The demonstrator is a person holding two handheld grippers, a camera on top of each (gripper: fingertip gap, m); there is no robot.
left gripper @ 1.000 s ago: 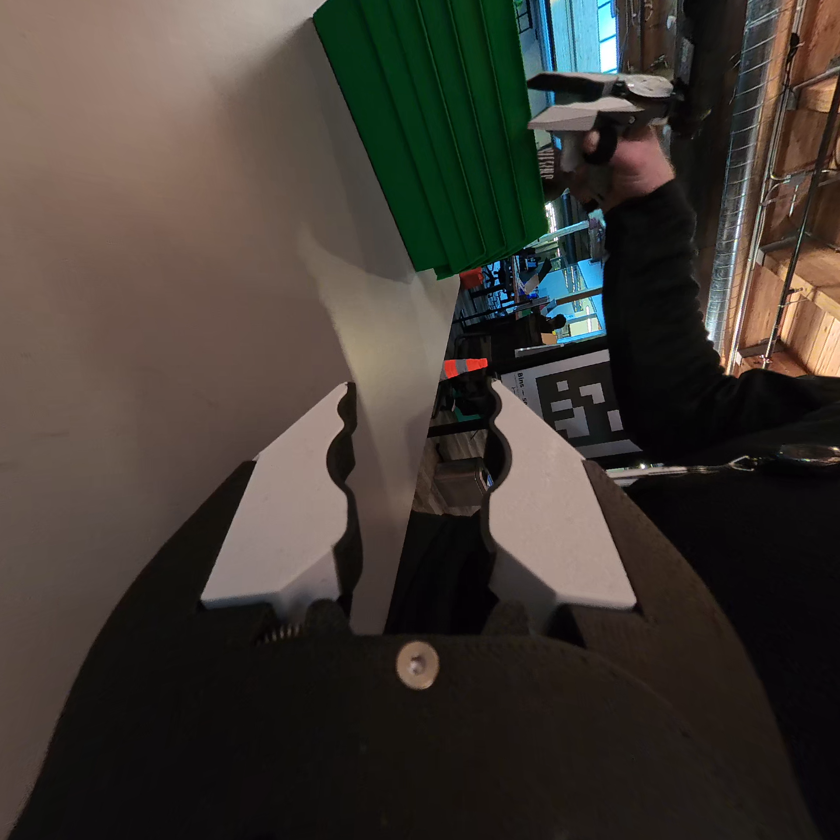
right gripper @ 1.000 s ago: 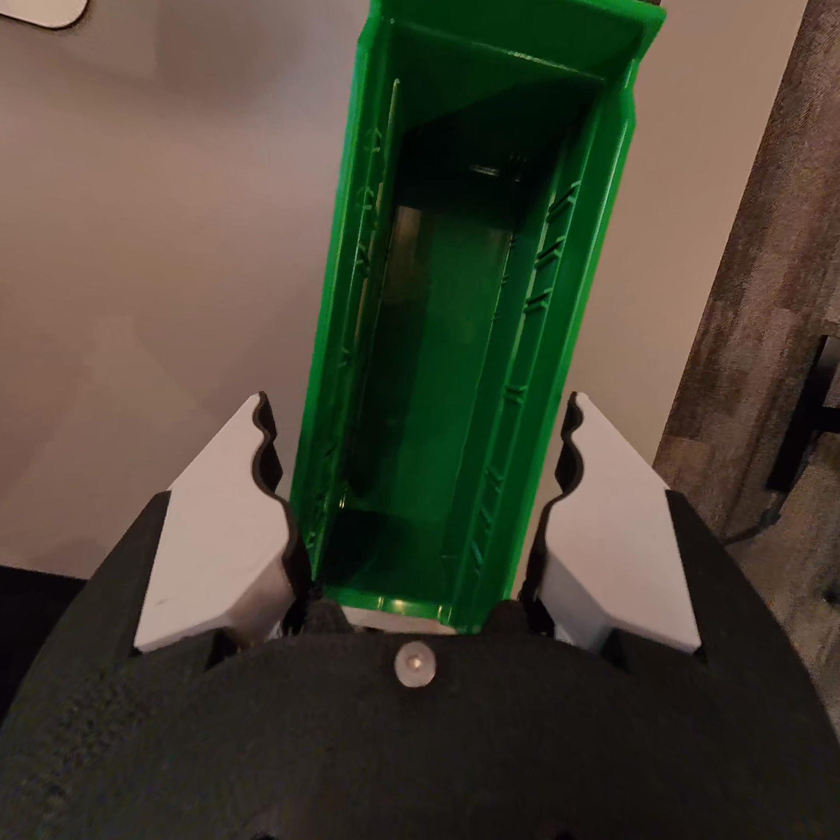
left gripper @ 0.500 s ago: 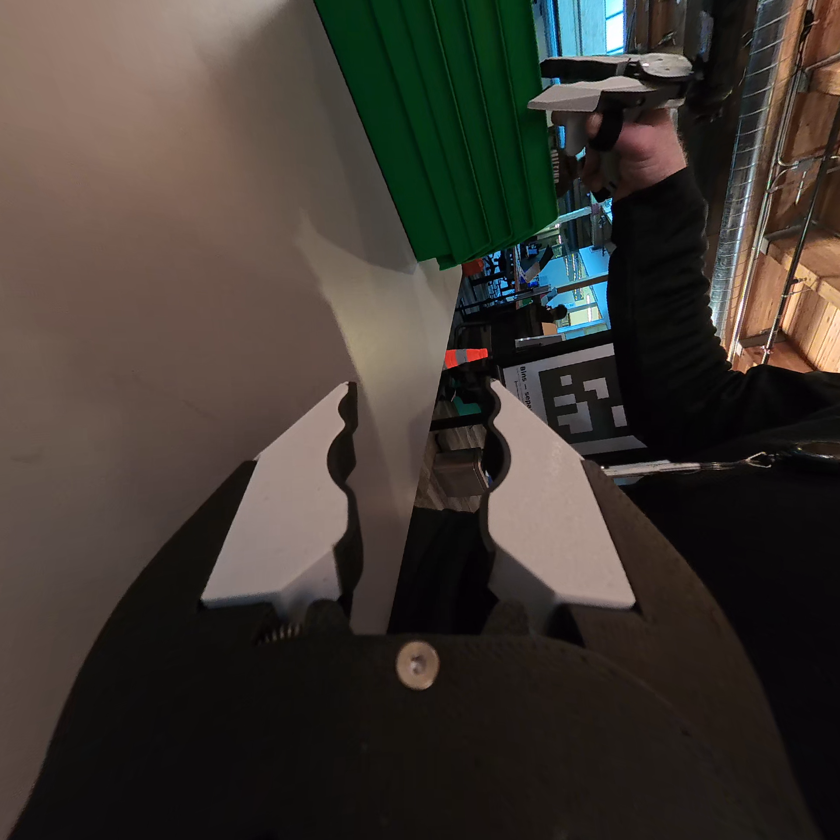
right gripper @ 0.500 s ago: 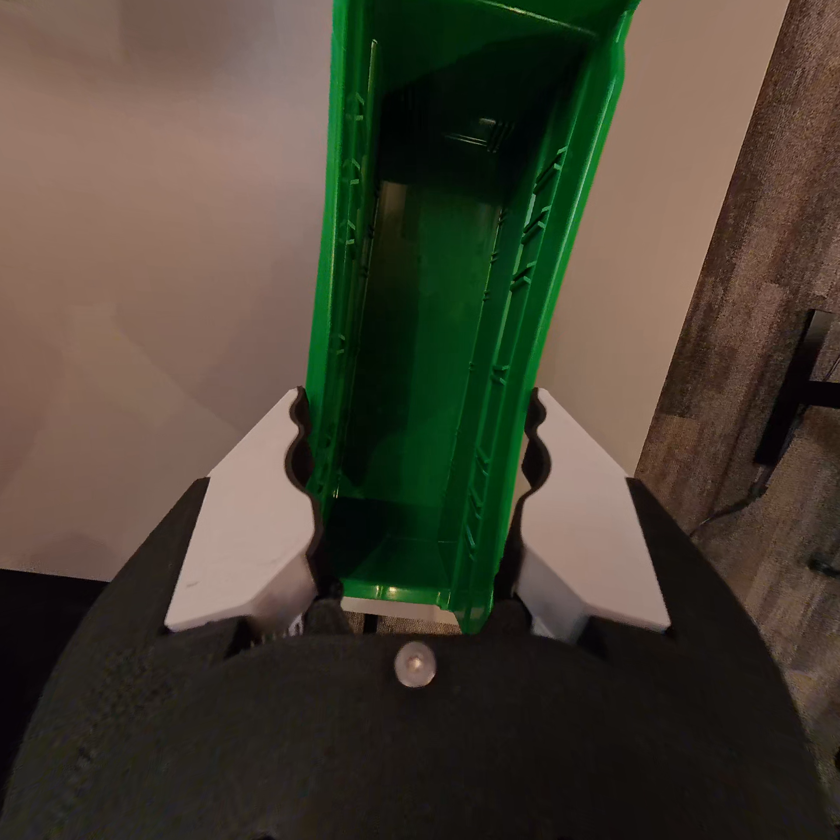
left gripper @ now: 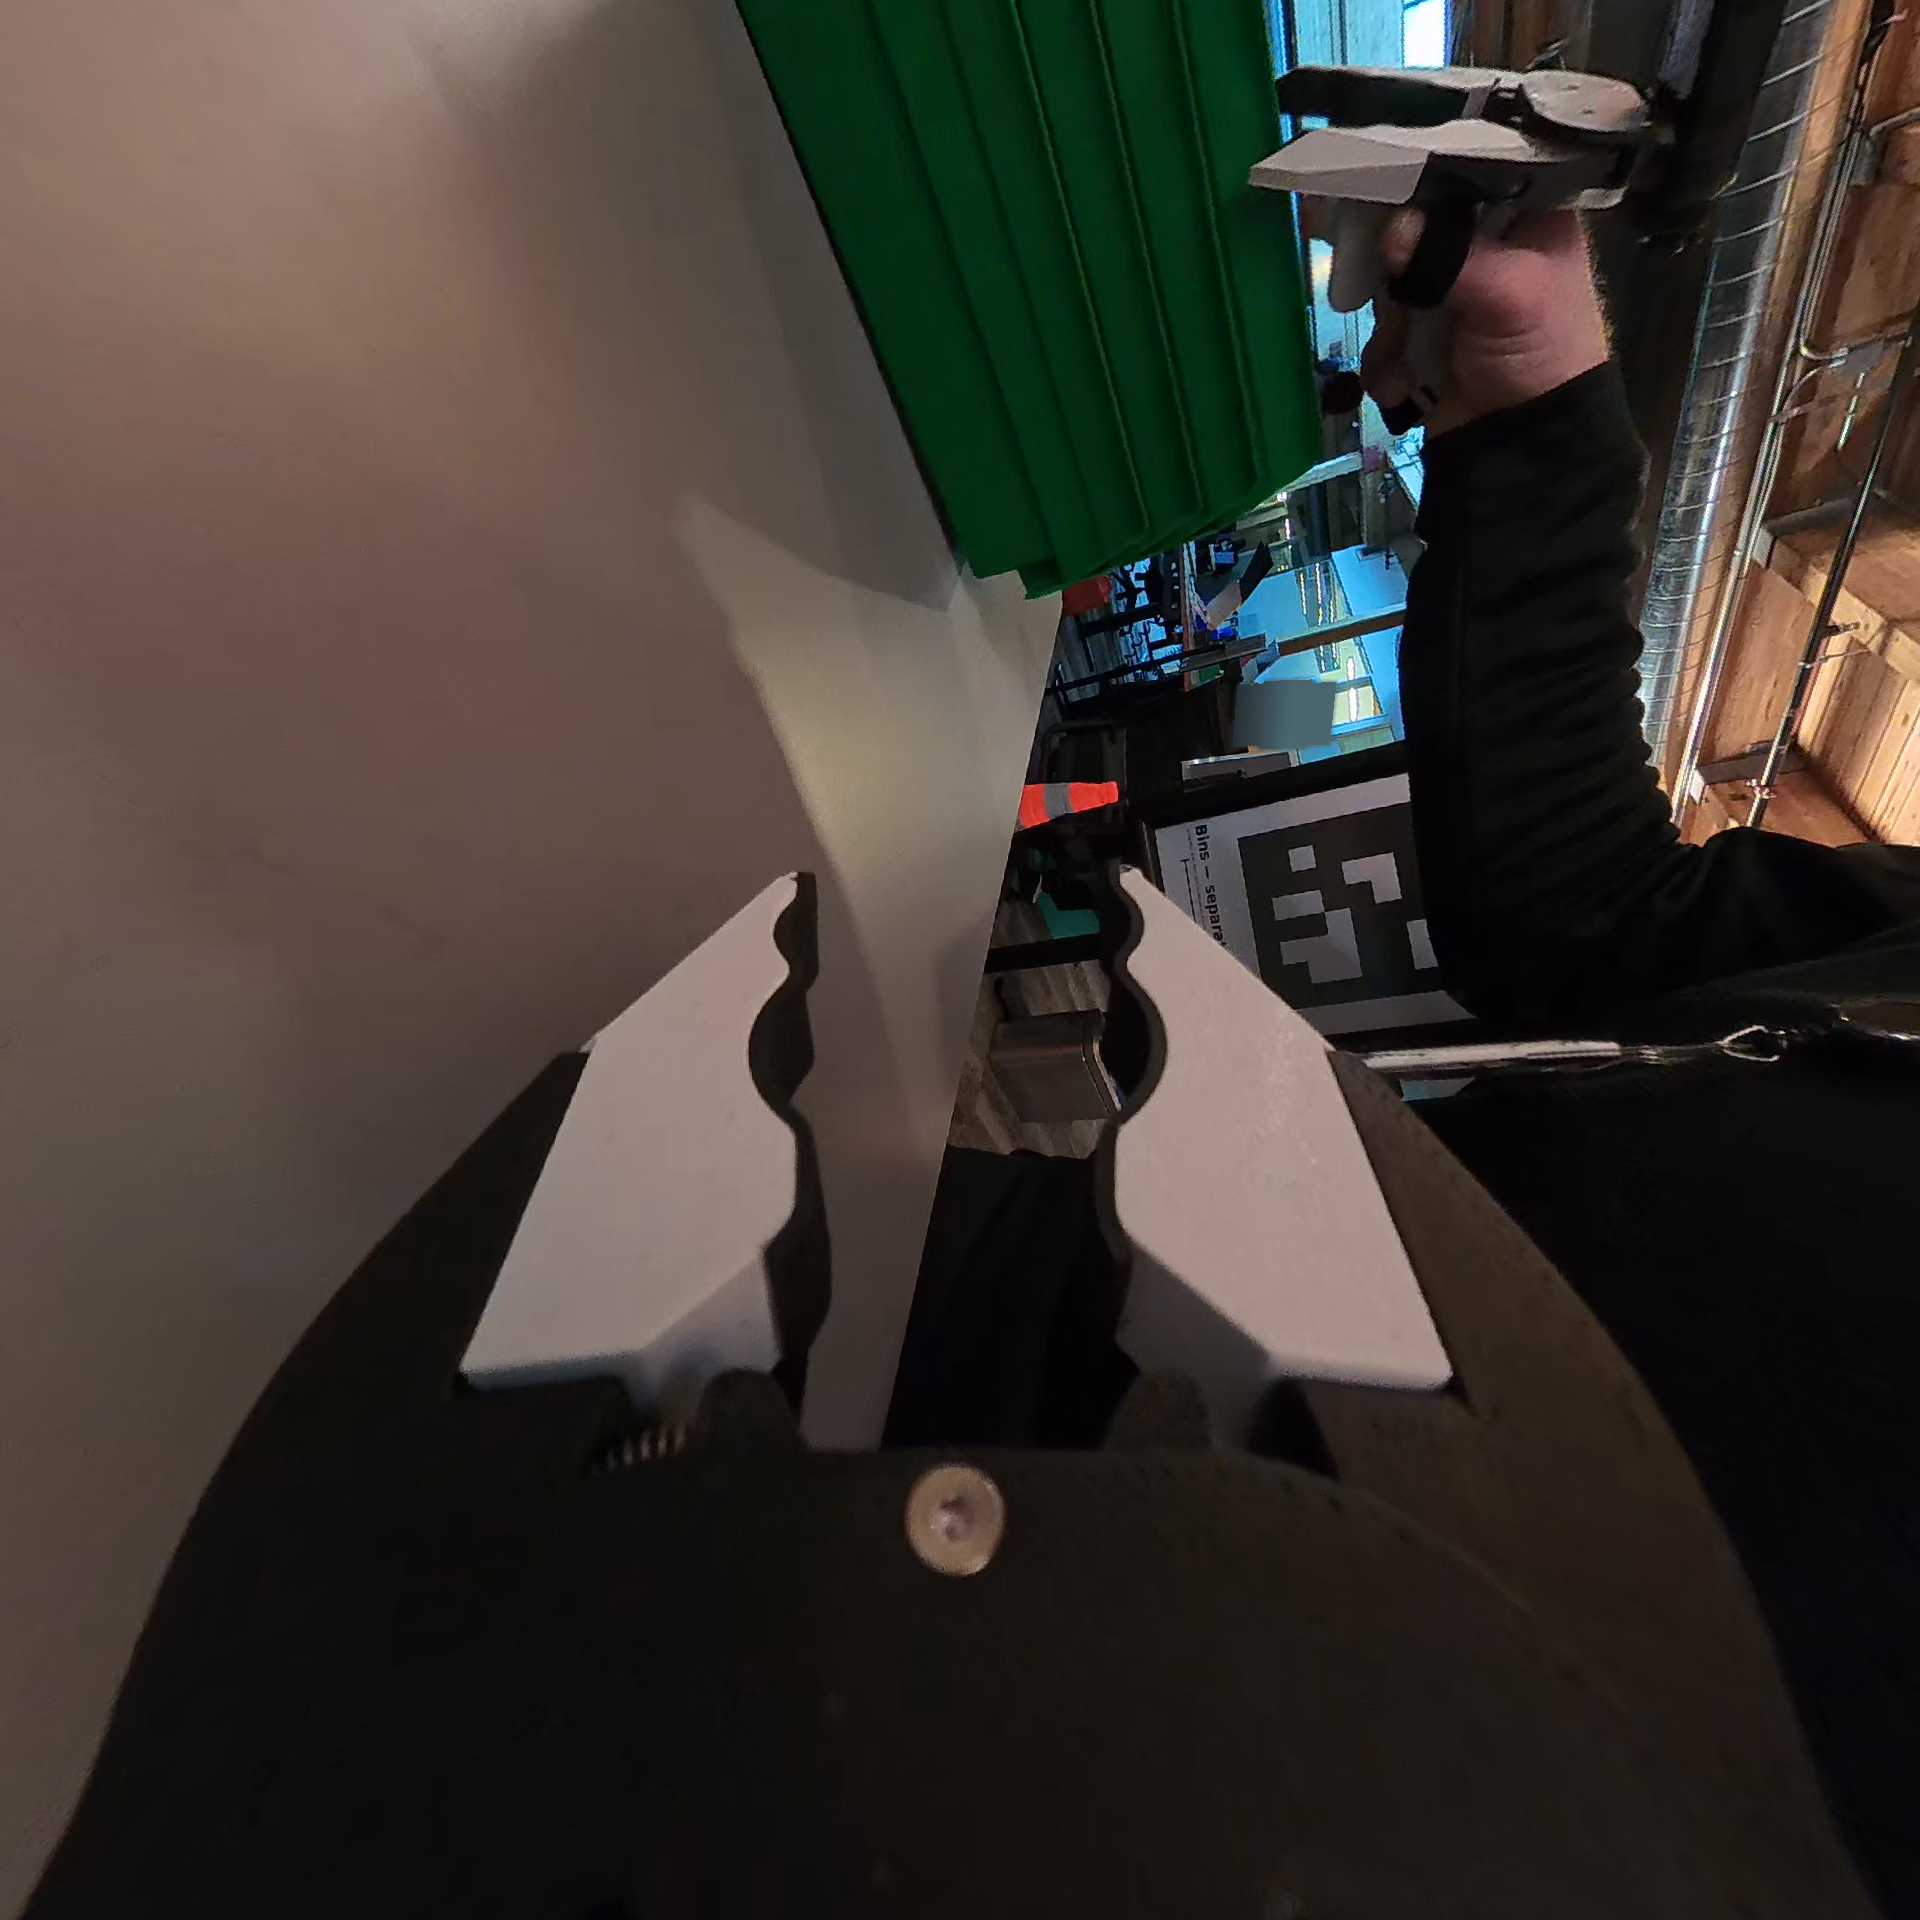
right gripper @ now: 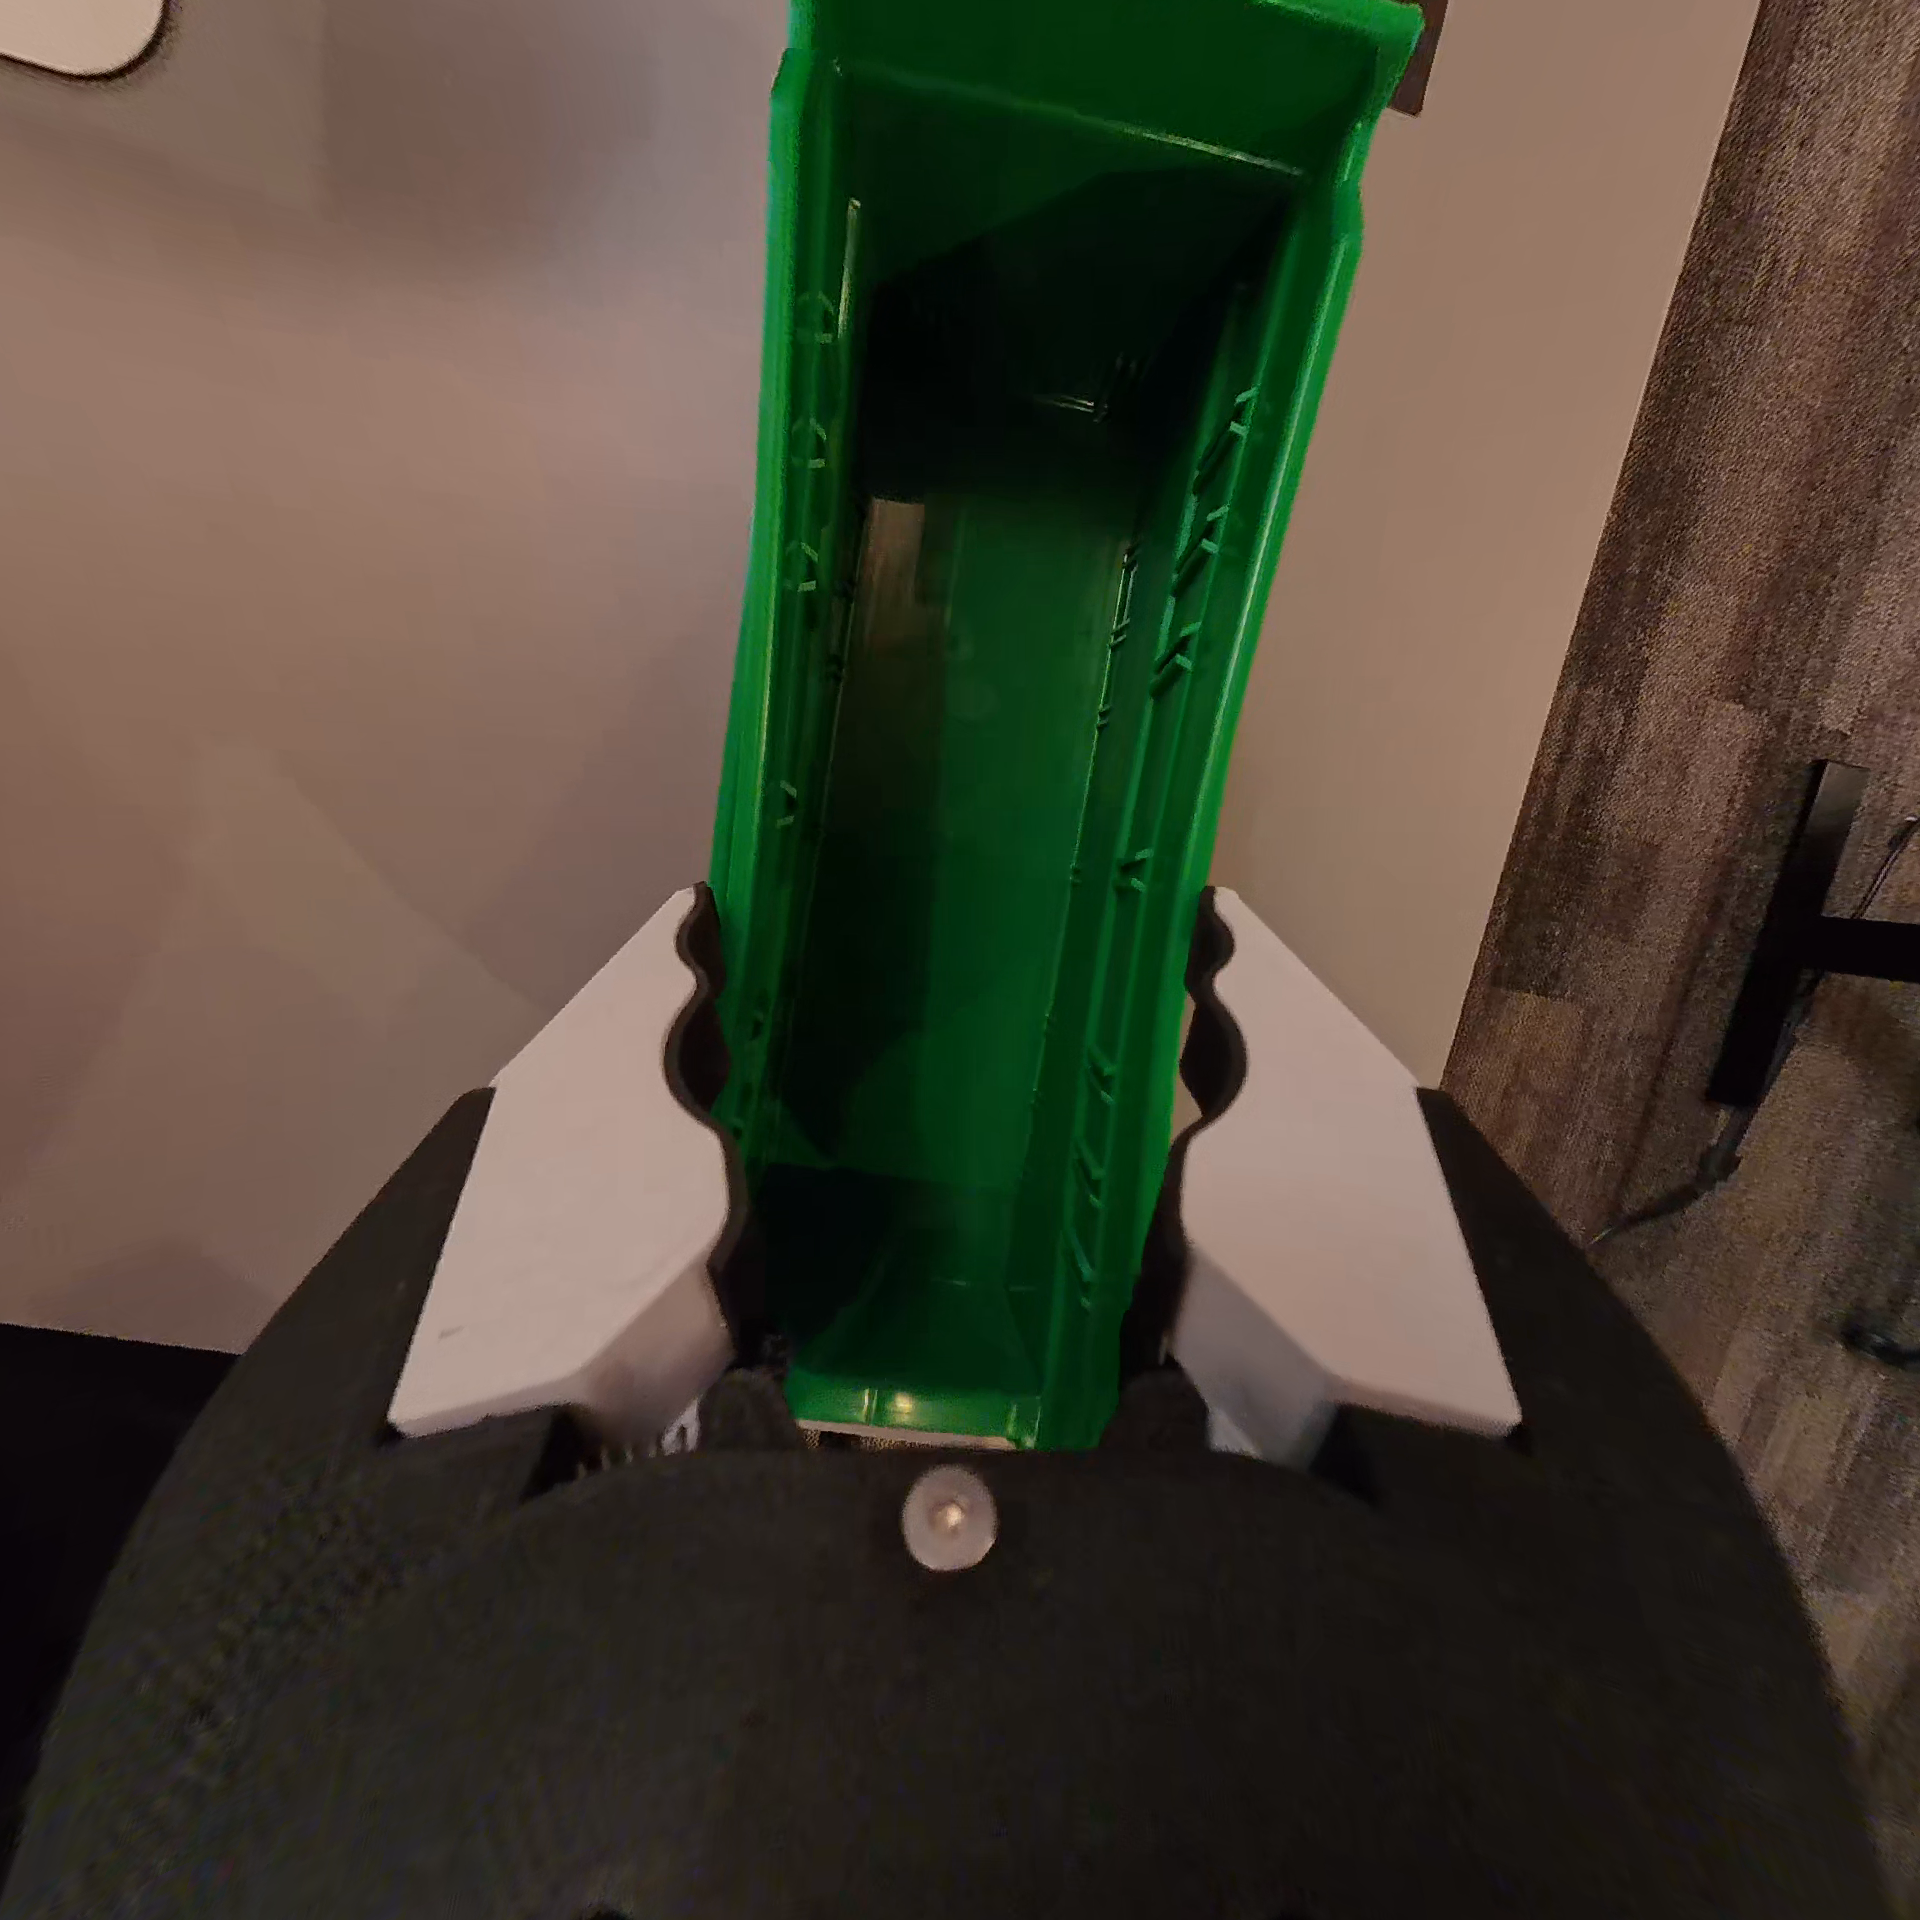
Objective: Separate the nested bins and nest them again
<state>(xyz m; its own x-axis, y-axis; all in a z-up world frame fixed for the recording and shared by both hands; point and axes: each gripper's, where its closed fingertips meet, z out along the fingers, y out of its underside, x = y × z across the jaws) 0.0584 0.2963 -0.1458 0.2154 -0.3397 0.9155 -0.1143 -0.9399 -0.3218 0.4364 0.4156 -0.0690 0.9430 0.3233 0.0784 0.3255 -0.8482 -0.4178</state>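
Note:
A stack of nested green bins point(left gripper: 1039, 260) stands on the pale table point(left gripper: 364, 520) ahead of my left gripper; its side shows several stepped rims. My left gripper point(left gripper: 958, 878) is open and empty, low at the table's edge and well short of the bins. In the right wrist view I look down into the top green bin point(right gripper: 966, 727). My right gripper point(right gripper: 954, 896) is shut on it, with one finger pressed on each long side wall near the closer end. A hand point(left gripper: 1486, 301) holds that gripper above the stack.
The table's edge runs just right of the bins, with grey carpet floor point(right gripper: 1714, 727) below. A board with a black-and-white marker point(left gripper: 1330, 914) and an orange cone point(left gripper: 1070, 802) stand beyond the table. A white object point(right gripper: 62, 31) lies at the far left corner.
My right gripper's jaws have closed from wide apart onto the green bin's two side walls. The bin stack sits slightly higher in the left view. My left gripper has not moved.

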